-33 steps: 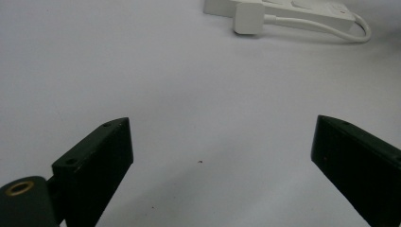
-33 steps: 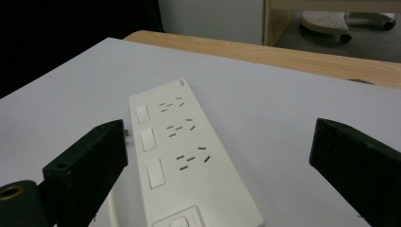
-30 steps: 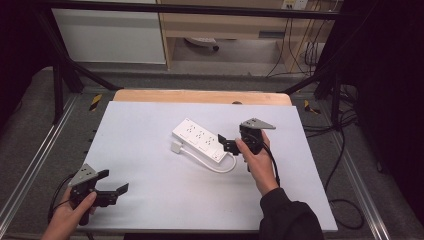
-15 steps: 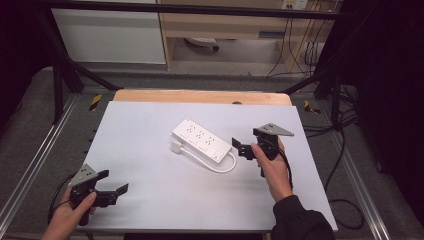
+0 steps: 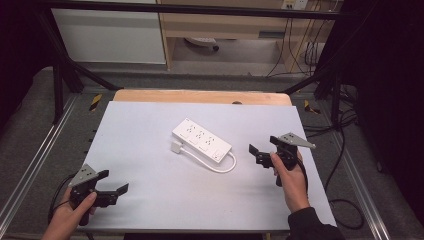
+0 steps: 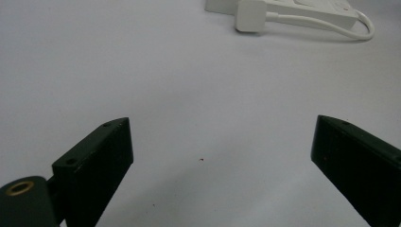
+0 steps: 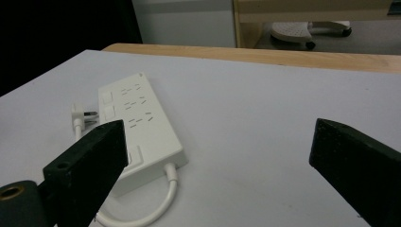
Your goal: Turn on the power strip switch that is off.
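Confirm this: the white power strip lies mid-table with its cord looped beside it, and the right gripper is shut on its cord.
Not quite. The right gripper is open and apart from the power strip and its cord, as the high view shows. The strip does lie mid-table, cord looped beside it.

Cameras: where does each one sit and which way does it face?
High view: above the person's side, looking forward and down on the table; both forearms, left hand-held gripper, right hand-held gripper.
Left gripper view: rides the left hand-held gripper, low over the table, facing the power strip; open jaws.
Right gripper view: rides the right hand-held gripper, facing the strip; open jaws.
Shared: the power strip, with its cable and plug.
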